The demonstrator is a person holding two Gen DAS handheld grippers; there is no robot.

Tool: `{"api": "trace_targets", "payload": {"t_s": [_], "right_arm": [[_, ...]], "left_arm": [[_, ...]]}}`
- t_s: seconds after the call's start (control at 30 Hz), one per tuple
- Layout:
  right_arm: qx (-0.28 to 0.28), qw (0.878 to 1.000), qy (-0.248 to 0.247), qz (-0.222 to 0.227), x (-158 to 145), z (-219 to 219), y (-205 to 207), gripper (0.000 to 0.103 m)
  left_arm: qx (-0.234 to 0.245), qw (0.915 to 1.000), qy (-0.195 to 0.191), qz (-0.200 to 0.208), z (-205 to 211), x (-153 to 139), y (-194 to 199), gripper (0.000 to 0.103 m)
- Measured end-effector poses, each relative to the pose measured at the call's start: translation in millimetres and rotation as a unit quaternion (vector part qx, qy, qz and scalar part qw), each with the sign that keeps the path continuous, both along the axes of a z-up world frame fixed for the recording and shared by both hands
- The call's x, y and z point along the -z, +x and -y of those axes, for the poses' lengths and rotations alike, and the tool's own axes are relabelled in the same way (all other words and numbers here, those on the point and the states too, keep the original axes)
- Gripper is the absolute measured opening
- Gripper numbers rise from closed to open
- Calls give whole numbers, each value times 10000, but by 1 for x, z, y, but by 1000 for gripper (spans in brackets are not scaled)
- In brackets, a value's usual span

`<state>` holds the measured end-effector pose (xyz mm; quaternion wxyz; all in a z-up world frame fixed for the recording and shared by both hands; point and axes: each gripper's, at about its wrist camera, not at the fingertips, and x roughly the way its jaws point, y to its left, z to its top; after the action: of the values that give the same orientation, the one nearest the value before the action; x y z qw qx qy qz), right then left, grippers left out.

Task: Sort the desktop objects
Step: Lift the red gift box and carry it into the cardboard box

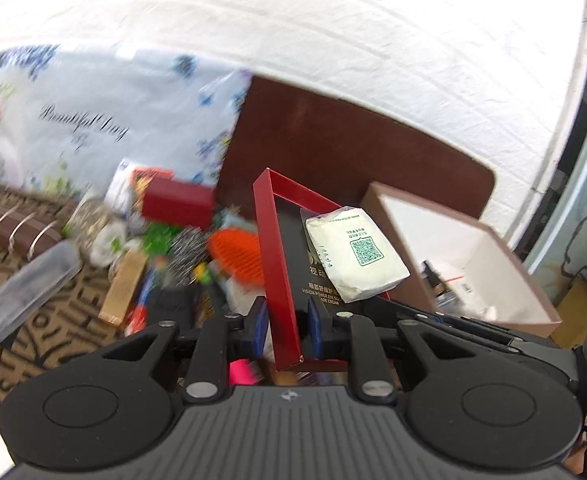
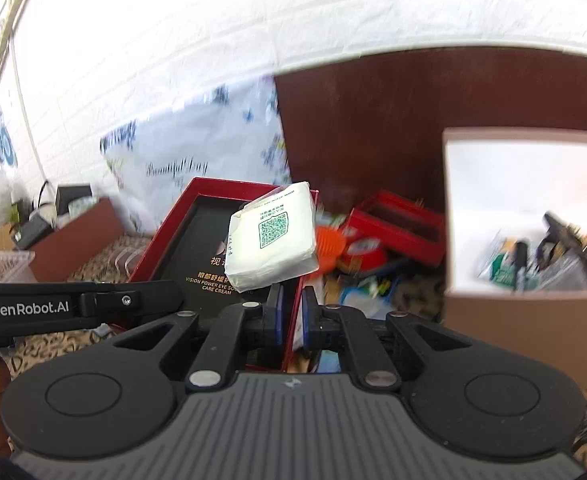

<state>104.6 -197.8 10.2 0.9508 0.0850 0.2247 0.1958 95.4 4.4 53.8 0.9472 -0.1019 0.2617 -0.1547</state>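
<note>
1. Left wrist view: the left gripper (image 1: 285, 326) is clenched on the left wall of a red box lid (image 1: 277, 264), its blue pads (image 1: 259, 328) pressed to either side of the thin red wall.
2. The lid is lifted and tilted. Its black inner panel carries gold print reading "VISION POWER EYE ... CARE CREAM".
3. A white packet (image 1: 355, 254) with a green QR code lies inside the lid, resting against the black panel near its upper right.
4. Right of the lid stands an open pinkish-brown cardboard box (image 1: 505, 312) with a white lining; small items lie at its bottom, too blurred to name.
5. Left of the lid, a blurred pile sits on the patterned tablecloth (image 1: 21, 344): an orange silicone brush (image 1: 235, 256), a dark red box (image 1: 177, 204), a clear plastic case (image 1: 25, 288).
6. Right wrist view: the right gripper (image 2: 291, 320) grips the lid's right wall (image 2: 293, 320), pads closed on it, while the white packet (image 2: 273, 236) lies on the black panel.
7. The cardboard box (image 2: 513, 320) at right holds a jumble of packets and dark objects. A second red tray (image 2: 397, 232) lies among the clutter behind.
</note>
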Motion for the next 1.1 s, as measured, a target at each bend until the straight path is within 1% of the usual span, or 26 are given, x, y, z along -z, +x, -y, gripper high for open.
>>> {"api": "trace_targets", "payload": {"t_s": [0.13, 0.2, 0.3, 0.43, 0.57, 0.67, 0.73, 0.87, 1.0, 1.07, 1.1], "right_arm": [[244, 9995, 14, 214, -15, 27, -4, 7], [418, 9987, 20, 281, -20, 44, -5, 7], [685, 9971, 31, 314, -22, 73, -5, 7], [1038, 9941, -69, 315, -19, 111, -4, 7], [1394, 9899, -167, 219, -9, 150, -1, 7], [1628, 9865, -142, 72, 3, 181, 4, 7], [1751, 9845, -116, -24, 7, 200, 5, 7], [1933, 9809, -225, -41, 7, 226, 10, 7], [1966, 9792, -323, -386, 14, 244, 28, 6], [1998, 9776, -481, -451, 19, 248, 35, 6], [2006, 9771, -518, -490, 21, 251, 38, 7]], "left_arm": [[289, 9994, 8, 169, 29, -15, 4, 21], [455, 9988, -32, 179, 46, -19, 8, 21], [694, 9974, -54, 182, 74, -21, 15, 21], [1033, 9946, -12, 137, 115, -18, 25, 21], [1373, 9905, 65, 48, 158, -13, 35, 21], [1599, 9871, 68, -73, 185, -6, 45, 21], [1698, 9853, 91, -171, 202, 0, 53, 23], [1834, 9819, -176, -431, 224, 11, 72, 24], [1950, 9789, 132, -600, 251, 23, 85, 22], [1953, 9780, 247, -688, 262, 29, 90, 25], [1945, 9778, 309, -720, 265, 32, 93, 21]]}}
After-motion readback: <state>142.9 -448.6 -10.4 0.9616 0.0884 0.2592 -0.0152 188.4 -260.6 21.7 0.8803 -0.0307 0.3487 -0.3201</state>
